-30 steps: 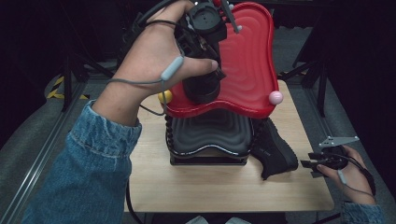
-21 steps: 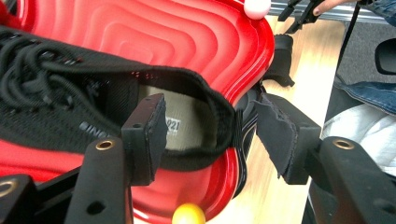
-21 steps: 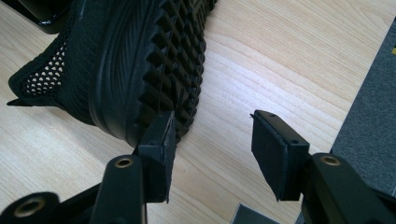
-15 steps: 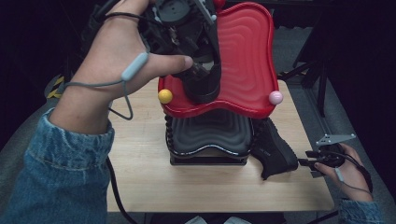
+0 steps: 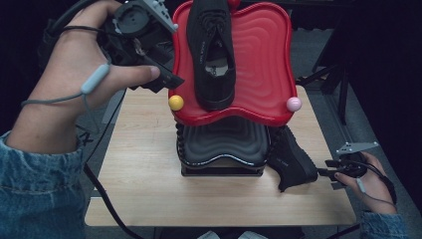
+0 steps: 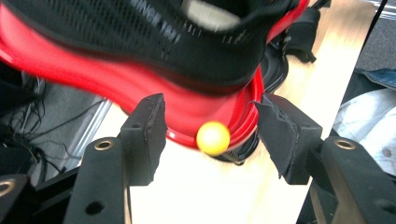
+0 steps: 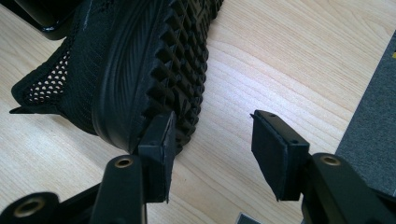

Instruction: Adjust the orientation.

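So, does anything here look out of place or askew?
Yes. One black shoe lies neatly on the red tray, but the other shoe lies tipped on its side on the table beside the rack, sole showing.

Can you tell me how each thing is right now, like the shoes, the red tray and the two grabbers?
Shoe on tray: lying flat, sole down, on the red tray.
Red tray: on top of the black rack, holding one shoe.
Black rack: standing on the table.
Shoe on table: tipped on its side beside the rack.
Left gripper: open, holding nothing; its jaws have just been opening.
Right gripper: open beside the fallen shoe's sole.
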Tool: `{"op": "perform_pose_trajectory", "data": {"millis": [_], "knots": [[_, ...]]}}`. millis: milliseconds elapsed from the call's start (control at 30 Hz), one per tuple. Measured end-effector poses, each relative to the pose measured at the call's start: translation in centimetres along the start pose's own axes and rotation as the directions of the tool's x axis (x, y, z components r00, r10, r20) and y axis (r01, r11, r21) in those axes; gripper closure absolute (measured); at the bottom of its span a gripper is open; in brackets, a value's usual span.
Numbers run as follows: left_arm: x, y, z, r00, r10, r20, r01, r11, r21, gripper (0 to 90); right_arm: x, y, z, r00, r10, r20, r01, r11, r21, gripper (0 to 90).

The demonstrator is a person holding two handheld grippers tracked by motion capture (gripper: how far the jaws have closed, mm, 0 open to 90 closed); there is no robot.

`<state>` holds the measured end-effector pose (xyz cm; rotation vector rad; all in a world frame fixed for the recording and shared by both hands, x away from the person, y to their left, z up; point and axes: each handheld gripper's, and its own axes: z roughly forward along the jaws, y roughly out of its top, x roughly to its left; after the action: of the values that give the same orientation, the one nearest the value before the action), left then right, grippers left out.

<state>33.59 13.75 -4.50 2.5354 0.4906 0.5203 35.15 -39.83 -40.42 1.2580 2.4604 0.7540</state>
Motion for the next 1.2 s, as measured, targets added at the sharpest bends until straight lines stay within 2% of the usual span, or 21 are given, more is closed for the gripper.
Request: {"op": "perform_pose_trajectory", "data": {"millis": [67, 100, 200, 233, 267, 333, 367, 433, 467, 533, 567, 633, 700, 733, 867, 900, 1033, 1100, 1133, 1167, 1200], "knots": [[0.5, -1.2, 0.4, 0.9998, -0.018, 0.003, 0.018, 0.9998, 0.006, 42.6, 0.0, 0.0, 0.0, 1.0, 0.0, 0.0, 0.0, 1.0, 0.002, 50.7], [0.5, -1.2, 0.4, 0.9998, -0.018, 0.003, 0.018, 0.9998, 0.006, 42.5, 0.0, 0.0, 0.0, 1.0, 0.0, 0.0, 0.0, 1.0, 0.002, 50.7], [1.0, -2.7, 1.2, 0.9986, -0.051, 0.011, 0.051, 0.9986, 0.014, 42.4, 0.0, -0.1, 0.2, 1.0, -0.003, 0.003, 0.003, 1.0, 0.003, 50.7], [1.4, -3.6, 1.9, 0.9979, -0.061, 0.019, 0.061, 0.998, 0.017, 42.5, 0.0, -0.1, 0.2, 1.0, -0.002, 0.002, 0.002, 1.0, 0.003, 50.7], [1.4, -3.6, 1.9, 0.9979, -0.061, 0.019, 0.061, 0.998, 0.017, 42.6, 0.0, -0.1, 0.2, 1.0, -0.002, 0.002, 0.002, 1.0, 0.003, 50.7], [1.6, -4.6, 2.9, 0.9968, -0.076, 0.026, 0.076, 0.997, 0.019, 42.6, 0.1, -0.1, 0.2, 1.0, 0.001, 0.001, -0.001, 1.0, 0.005, 50.7], [1.6, -5.5, 3.9, 0.9952, -0.089, 0.042, 0.088, 0.9959, 0.019, 42.6, 0.1, -0.1, 0.3, 1.0, -0.001, 0.003, 0.001, 1.0, 0.0, 50.7], [1.6, -6.4, 5.0, 0.994, -0.093, 0.056, 0.093, 0.9956, 0.016, 42.6, 0.1, -0.1, 0.3, 1.0, -0.005, 0.0, 0.005, 1.0, 0.006, 50.7], [1.6, -6.4, 5.0, 0.994, -0.093, 0.056, 0.093, 0.9956, 0.016, 42.5, 0.1, -0.1, 0.3, 1.0, -0.004, 0.0, 0.004, 1.0, 0.007, 50.7], [1.5, -7.4, 6.3, 0.993, -0.099, 0.064, 0.098, 0.9951, 0.01, 42.2, 0.1, -0.2, 0.4, 1.0, -0.003, 0.002, 0.003, 1.0, 0.009, 50.7], [1.5, -7.4, 6.3, 0.993, -0.099, 0.064, 0.098, 0.9951, 0.01, 42.1, 0.1, -0.2, 0.4, 1.0, -0.003, 0.001, 0.003, 1.0, 0.008, 50.7], [1.2, -8.3, 7.5, 0.9907, -0.111, 0.078, 0.11, 0.9938, 0.014, 41.8, 0.1, -0.1, 0.3, 1.0, -0.007, 0.002, 0.007, 1.0, 0.007, 50.8], [1.2, -8.6, 7.8, 0.9898, -0.115, 0.084, 0.114, 0.9933, 0.017, 40.6, 0.1, -0.1, 0.3, 1.0, -0.003, 0.001, 0.003, 1.0, 0.006, 50.7], [1.0, -9.1, 8.3, 0.9883, -0.127, 0.084, 0.127, 0.9919, 0.005, 40.6, 0.1, -0.1, 0.3, 1.0, -0.001, 0.0, 0.001, 1.0, 0.005, 50.7], [0.4, -10.6, 10.4, 0.9858, -0.141, 0.092, 0.139, 0.9901, 0.019, 42.2, 0.2, -0.1, 0.1, 1.0, -0.003, 0.003, 0.003, 1.0, 0.003, 50.8], [0.3, -11.2, 11.1, 0.9839, -0.145, 0.105, 0.143, 0.9894, 0.026, 42.4, 0.2, -0.1, 0.1, 1.0, -0.003, 0.002, 0.003, 1.0, 0.006, 51.1], [0.2, -13.5, 14.0, 0.9786, -0.147, 0.144, 0.148, 0.989, 0.002, 44.0, 0.2, 0.0, 0.3, 1.0, -0.007, 0.0, 0.007, 0.9999, 0.012, 51.5], [0.2, -13.9, 14.4, 0.9769, -0.152, 0.15, 0.154, 0.9881, -0.003, 45.0, 0.2, 0.0, 0.3, 1.0, -0.003, 0.001, 0.003, 0.9999, 0.013, 51.5], [0.2, -15.0, 15.6, 0.973, -0.172, 0.153, 0.176, 0.9844, -0.007, 45.2, 0.2, -0.1, 0.3, 1.0, -0.001, 0.006, 0.001, 1.0, 0.009, 51.4], [0.2, -15.4, 16.1, 0.9706, -0.181, 0.159, 0.184, 0.9829, -0.006, 45.2, 0.1, -0.1, 0.2, 1.0, -0.001, 0.004, 0.001, 0.9999, 0.016, 51.4], [0.2, -15.4, 16.1, 0.9706, -0.181, 0.159, 0.184, 0.9829, -0.006, 45.2, 0.1, -0.1, 0.2, 1.0, 0.003, 0.004, -0.003, 0.9999, 0.017, 51.4]]}}
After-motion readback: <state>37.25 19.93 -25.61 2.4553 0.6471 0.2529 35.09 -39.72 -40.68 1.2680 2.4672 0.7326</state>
